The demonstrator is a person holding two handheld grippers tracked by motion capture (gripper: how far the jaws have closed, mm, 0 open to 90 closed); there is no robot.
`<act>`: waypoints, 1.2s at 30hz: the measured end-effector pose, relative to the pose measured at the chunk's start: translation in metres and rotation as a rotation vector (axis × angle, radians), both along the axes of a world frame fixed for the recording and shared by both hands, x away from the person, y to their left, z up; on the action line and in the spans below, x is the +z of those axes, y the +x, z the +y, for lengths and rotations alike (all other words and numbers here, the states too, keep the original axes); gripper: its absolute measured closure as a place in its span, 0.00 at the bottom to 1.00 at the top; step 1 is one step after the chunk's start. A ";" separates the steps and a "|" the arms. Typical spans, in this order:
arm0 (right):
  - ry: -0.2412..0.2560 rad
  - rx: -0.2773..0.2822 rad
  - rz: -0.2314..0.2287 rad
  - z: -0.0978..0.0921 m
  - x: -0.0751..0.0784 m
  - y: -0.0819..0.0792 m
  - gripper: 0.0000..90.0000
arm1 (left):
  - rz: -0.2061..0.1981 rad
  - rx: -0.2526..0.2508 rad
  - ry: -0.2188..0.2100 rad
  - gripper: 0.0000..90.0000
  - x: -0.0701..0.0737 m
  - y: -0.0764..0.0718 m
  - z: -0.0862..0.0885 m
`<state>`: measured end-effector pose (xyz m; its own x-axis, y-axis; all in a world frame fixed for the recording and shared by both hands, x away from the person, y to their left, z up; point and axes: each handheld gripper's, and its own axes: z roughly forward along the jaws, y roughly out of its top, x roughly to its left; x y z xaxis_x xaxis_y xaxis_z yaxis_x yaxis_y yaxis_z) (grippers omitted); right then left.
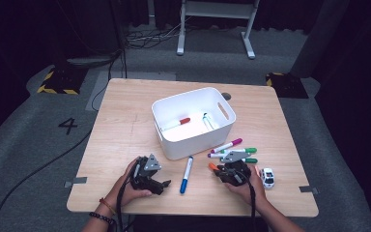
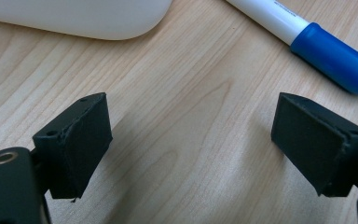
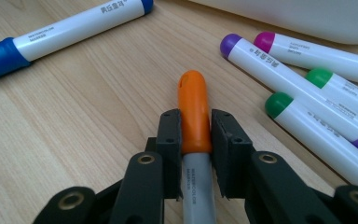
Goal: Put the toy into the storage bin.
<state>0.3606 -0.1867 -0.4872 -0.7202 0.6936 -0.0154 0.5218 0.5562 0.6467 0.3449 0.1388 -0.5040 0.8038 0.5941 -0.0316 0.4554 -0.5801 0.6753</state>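
Right now my right gripper (image 3: 195,128) is pinching the orange marker (image 3: 194,112) at its cap, the marker's long axis running straight out along the jaws. The white bin (image 1: 193,145) lies ahead and slightly left of it, so I must lift over the near wall. My left gripper (image 2: 191,140) sits spread, holding nothing, beside the blue marker (image 2: 307,39).
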 end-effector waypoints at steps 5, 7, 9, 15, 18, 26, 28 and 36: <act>0.004 0.021 0.014 -0.003 0.001 0.001 0.83 | 0.000 0.002 -0.002 0.14 0.000 0.000 0.000; 0.023 0.029 0.017 -0.005 0.002 0.000 0.83 | 0.000 0.002 -0.002 0.14 0.000 0.000 0.000; 0.035 0.035 0.008 -0.008 0.005 -0.001 0.83 | 0.000 0.000 0.000 0.14 0.000 0.000 0.000; 0.124 0.052 -0.057 -0.024 0.035 -0.007 0.83 | 0.000 0.002 -0.002 0.14 0.000 0.000 0.000; 0.155 0.056 -0.110 -0.031 0.055 -0.007 0.83 | 0.000 -0.001 0.001 0.14 0.000 0.000 0.000; 0.217 0.046 -0.208 -0.037 0.097 -0.001 0.83 | 0.000 0.000 0.000 0.14 0.000 0.000 0.000; 0.219 0.048 -0.232 -0.035 0.108 0.003 0.83 | 0.000 0.000 0.000 0.14 0.000 0.000 0.000; 0.256 0.044 -0.304 -0.030 0.159 0.024 0.83 | 0.000 -0.001 0.001 0.14 0.000 0.000 0.000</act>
